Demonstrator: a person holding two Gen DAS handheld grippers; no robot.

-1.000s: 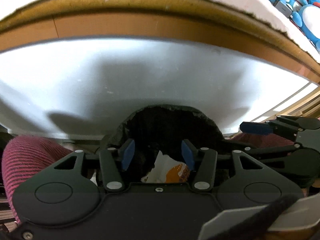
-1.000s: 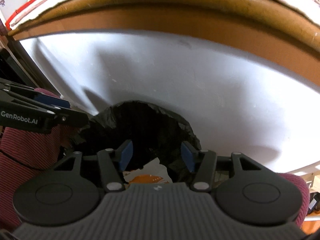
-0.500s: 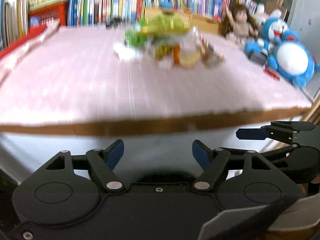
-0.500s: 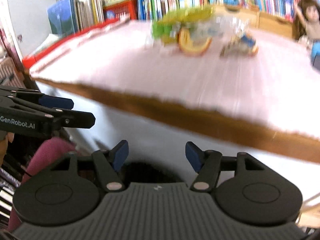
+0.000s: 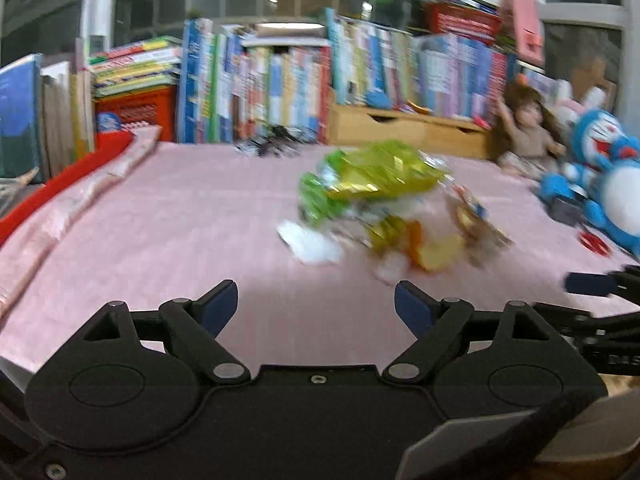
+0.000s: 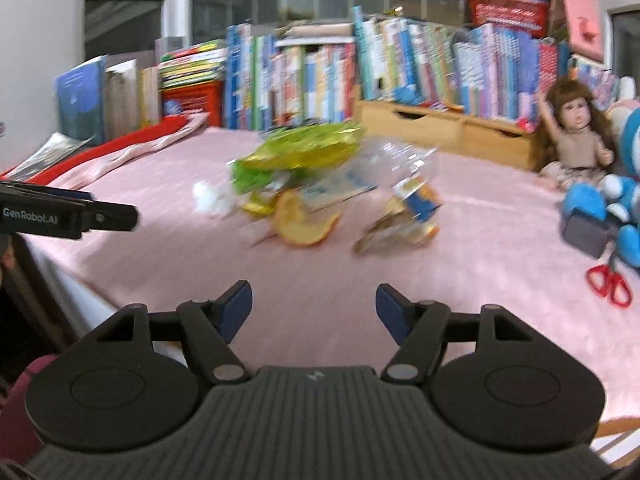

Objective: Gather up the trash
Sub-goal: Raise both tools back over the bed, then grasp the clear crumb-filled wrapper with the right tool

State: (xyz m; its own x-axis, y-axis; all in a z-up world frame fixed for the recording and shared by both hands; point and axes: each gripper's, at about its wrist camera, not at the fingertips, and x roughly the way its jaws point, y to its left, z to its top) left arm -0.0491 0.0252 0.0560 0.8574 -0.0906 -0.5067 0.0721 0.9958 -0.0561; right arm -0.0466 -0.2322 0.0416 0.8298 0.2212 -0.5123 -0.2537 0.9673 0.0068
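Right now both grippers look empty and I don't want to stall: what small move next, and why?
Probably ease the left gripper forward toward the white wad, the nearest piece of the trash pile. Its jaws are opening with nothing between them, the right gripper is empty too, and the pile lies untouched on the pink table.

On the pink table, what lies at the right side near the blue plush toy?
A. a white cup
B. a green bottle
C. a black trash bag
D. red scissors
D: the red scissors lie on the pink table, just below the blue plush toy.
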